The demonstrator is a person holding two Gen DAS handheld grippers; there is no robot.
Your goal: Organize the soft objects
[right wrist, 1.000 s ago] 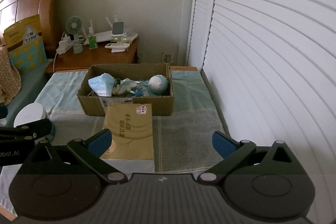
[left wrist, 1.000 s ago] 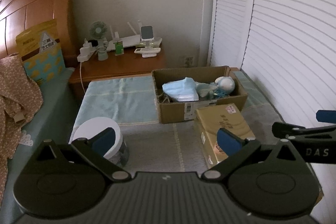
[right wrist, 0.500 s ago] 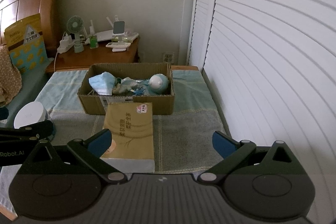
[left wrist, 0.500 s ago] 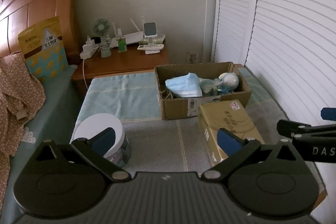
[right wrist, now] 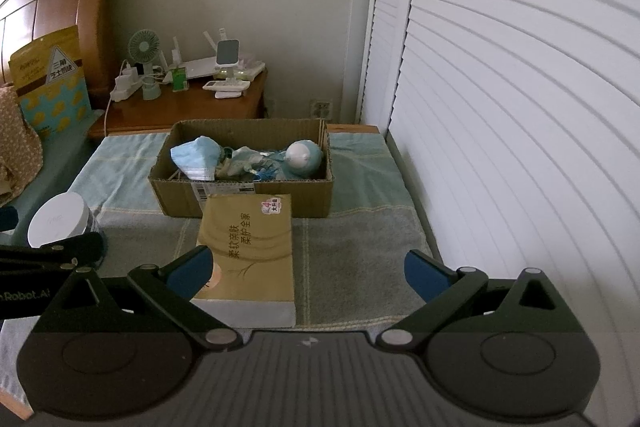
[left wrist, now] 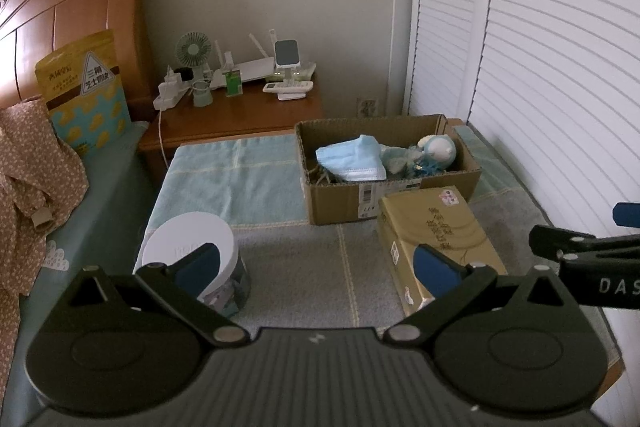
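Two tools — left tool (left wrist: 316,265) and right tool (right wrist: 308,269) — hover spread wide and empty above the towel-covered surface (right wrist: 360,259), facing a cardboard box (right wrist: 244,193) already collecting a face mask (right wrist: 198,157).

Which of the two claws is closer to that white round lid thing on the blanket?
The left claw. Its left finger overlaps the white-lidded container in its own view. The right claw hangs further right, over the tan tissue pack.
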